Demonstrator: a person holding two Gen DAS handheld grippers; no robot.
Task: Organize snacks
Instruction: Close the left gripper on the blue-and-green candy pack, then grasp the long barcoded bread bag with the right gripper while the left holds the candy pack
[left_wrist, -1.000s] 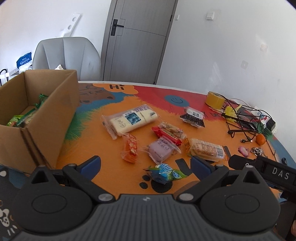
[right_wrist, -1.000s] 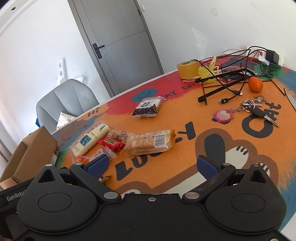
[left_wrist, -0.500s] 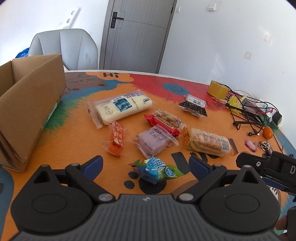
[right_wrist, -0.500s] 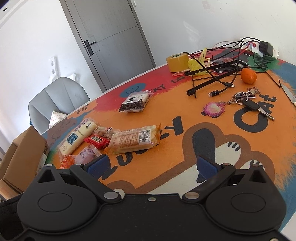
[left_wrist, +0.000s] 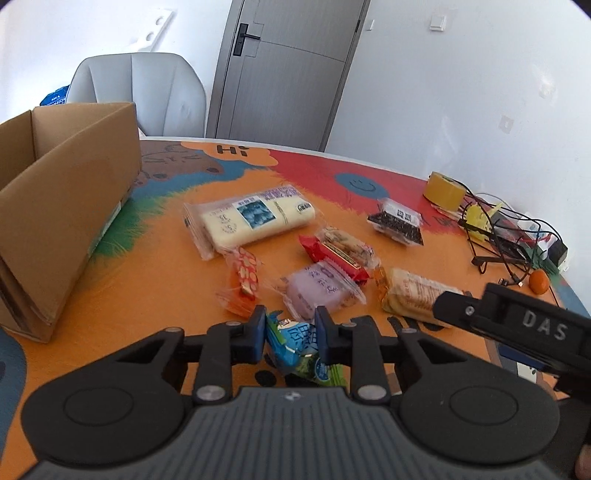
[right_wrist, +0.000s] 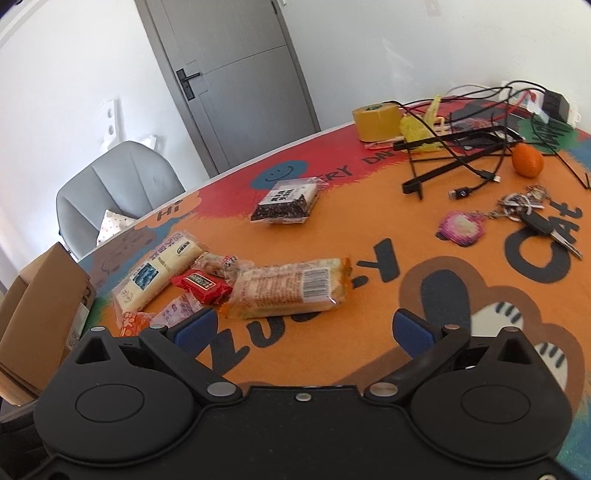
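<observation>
Snacks lie scattered on the orange cartoon mat. My left gripper (left_wrist: 290, 330) is low over the mat, its jaws closing with the blue pads pressing both sides of a blue-green snack packet (left_wrist: 295, 349). Beyond it lie a purple pack (left_wrist: 321, 288), an orange candy (left_wrist: 243, 280), a red packet (left_wrist: 332, 254), a long white pack (left_wrist: 255, 218) and a dark pack (left_wrist: 397, 221). The open cardboard box (left_wrist: 62, 206) stands at the left. My right gripper (right_wrist: 301, 326) is open and holds nothing, just short of the long biscuit pack (right_wrist: 291, 288).
At the far right lie a yellow tape roll (left_wrist: 443, 188), tangled cables (left_wrist: 509, 236), a small orange fruit (right_wrist: 526, 158) and keys with a pink fob (right_wrist: 528, 210). A grey chair (left_wrist: 140, 92) and a door stand behind the table.
The left jaws went from wide open to closed around the blue-green packet. The right gripper slid toward the snack pile, so the biscuit pack now lies closer to its fingers.
</observation>
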